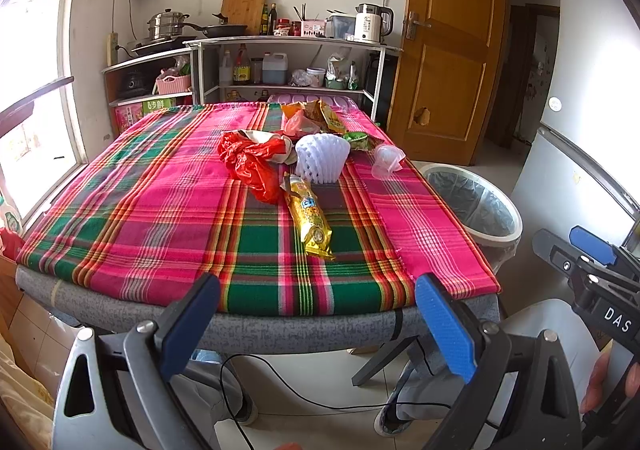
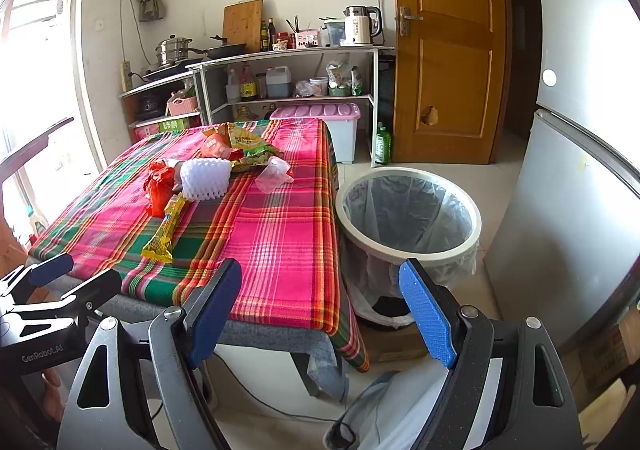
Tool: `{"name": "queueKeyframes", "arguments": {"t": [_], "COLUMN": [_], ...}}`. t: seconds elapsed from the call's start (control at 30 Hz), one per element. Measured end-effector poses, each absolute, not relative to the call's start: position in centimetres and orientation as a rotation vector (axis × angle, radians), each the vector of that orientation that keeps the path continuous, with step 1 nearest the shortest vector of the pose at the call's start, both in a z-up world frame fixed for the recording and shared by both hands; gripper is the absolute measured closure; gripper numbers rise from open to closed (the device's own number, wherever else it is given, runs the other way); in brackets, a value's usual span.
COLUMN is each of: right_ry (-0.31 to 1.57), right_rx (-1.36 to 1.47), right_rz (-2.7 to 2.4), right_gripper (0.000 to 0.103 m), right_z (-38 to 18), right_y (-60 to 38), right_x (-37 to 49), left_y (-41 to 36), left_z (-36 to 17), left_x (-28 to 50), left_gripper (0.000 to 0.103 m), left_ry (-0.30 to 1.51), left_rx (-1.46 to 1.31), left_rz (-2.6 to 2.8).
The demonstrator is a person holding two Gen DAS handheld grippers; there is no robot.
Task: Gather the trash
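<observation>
Blue-padded fingers of the left gripper (image 1: pixel 318 324) stand wide apart with nothing between them, held short of the near edge of the table (image 1: pixel 280 330). The right gripper (image 2: pixel 320 314) is likewise spread and empty, poised off the table's near right corner, with the trash bin (image 2: pixel 408 250) just beyond its right finger. A plaid cloth (image 1: pixel 160 218) covers the tabletop. Nearest on it lies a yellow snack wrapper (image 1: pixel 310 220), pointing lengthwise away from the grippers. Touching its far end on the left is a crumpled red plastic bag (image 1: pixel 252 162), and just beside that a white foam fruit net (image 1: pixel 320 158). Right of the net lies a clear plastic wrapper (image 1: pixel 386 160) near the table's right edge. Farther back sits a heap of orange and green snack packets (image 1: pixel 316 118). The bin, lined with a clear bag, stands on the floor just beside the table's right side.
</observation>
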State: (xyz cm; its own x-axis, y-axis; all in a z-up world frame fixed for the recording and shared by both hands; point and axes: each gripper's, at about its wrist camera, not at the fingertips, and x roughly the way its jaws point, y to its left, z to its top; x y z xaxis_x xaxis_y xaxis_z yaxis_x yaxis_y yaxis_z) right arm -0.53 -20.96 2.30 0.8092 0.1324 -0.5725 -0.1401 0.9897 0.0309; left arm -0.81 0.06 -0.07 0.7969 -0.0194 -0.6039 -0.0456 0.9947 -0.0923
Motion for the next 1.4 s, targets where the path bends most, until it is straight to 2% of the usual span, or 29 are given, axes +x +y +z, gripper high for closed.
{"name": "queueKeyframes", "arguments": {"t": [1.4], "right_ry": [0.609], "right_rx": [-0.016], "right_rz": [0.142], "right_gripper": [0.022], "right_z": [2.43], "right_y": [-20.82], "right_x": [-0.84], "left_y": [-0.36], "left_z": [0.00], "left_x": [-0.87], "left_gripper": [0.004], "left_ry": [0.649], "left_rx": [-0.106], "left_rz": [0.002]}}
